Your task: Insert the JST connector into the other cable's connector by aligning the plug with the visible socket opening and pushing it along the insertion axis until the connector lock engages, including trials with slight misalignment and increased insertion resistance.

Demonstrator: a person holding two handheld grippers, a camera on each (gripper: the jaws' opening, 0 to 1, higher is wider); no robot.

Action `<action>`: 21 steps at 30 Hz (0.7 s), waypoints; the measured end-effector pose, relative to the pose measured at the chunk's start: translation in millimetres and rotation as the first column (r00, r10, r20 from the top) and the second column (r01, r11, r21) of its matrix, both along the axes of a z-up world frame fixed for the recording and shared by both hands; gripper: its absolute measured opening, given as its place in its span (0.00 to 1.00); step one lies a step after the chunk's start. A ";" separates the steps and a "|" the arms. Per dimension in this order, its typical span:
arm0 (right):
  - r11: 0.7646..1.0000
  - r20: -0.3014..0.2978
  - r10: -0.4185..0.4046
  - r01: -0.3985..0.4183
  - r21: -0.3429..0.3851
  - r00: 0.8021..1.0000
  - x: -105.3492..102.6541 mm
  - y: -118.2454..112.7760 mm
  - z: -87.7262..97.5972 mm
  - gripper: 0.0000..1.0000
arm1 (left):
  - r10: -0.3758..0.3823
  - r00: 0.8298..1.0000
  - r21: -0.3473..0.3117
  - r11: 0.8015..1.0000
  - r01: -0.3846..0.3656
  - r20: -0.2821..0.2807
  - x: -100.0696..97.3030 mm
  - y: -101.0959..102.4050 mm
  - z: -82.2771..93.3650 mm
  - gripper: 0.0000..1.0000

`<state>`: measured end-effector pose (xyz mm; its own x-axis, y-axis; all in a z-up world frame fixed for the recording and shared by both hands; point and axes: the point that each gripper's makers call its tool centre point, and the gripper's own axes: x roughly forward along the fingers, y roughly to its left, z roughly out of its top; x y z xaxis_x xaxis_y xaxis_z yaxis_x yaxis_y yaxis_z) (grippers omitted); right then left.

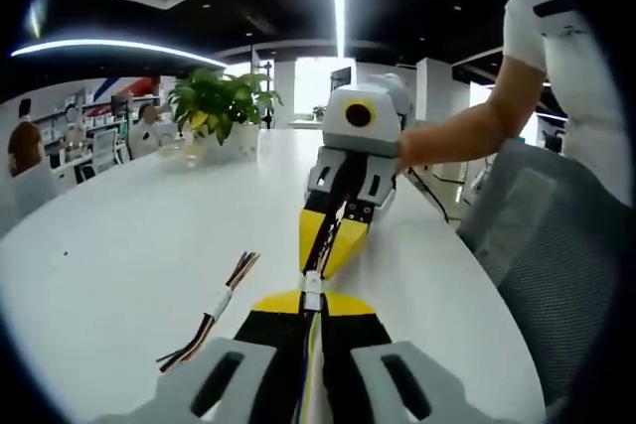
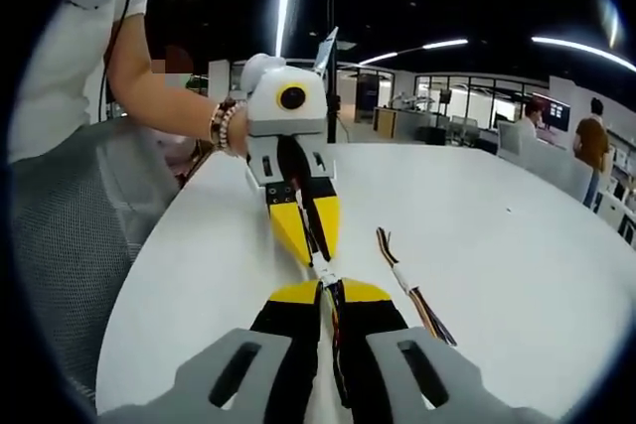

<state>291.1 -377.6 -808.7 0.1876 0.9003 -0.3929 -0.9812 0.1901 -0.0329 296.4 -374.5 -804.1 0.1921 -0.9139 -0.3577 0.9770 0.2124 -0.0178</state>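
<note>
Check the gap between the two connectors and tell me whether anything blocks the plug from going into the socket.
Nothing visible blocks it. The left gripper and right gripper meet tip to tip, each shut on its cable, and the white connector sits right at the junction. The spare cable lies off to one side on the white table, apart from both.

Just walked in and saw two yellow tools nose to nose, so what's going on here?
A person is holding a hand-held gripper in each hand over a white table. The left hand-held gripper and the right hand-held gripper each pinch a thin cable, tips facing, with a small white connector between them. Whether it has locked can't be told. A spare wire bundle lies beside them.
</note>
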 end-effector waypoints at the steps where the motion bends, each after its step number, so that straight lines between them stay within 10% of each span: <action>1: 1.000 -0.002 -0.001 0.001 0.000 1.000 1.7 -0.5 -0.3 0.03 | 0.000 1.000 -0.001 1.000 0.000 -0.001 1.9 -0.4 -0.6 0.00; 21: 1.000 -0.024 -0.017 0.017 -0.004 1.000 27.7 -2.9 -17.0 0.03 | 0.001 1.000 0.010 1.000 -0.001 -0.023 27.4 -2.4 -16.9 0.00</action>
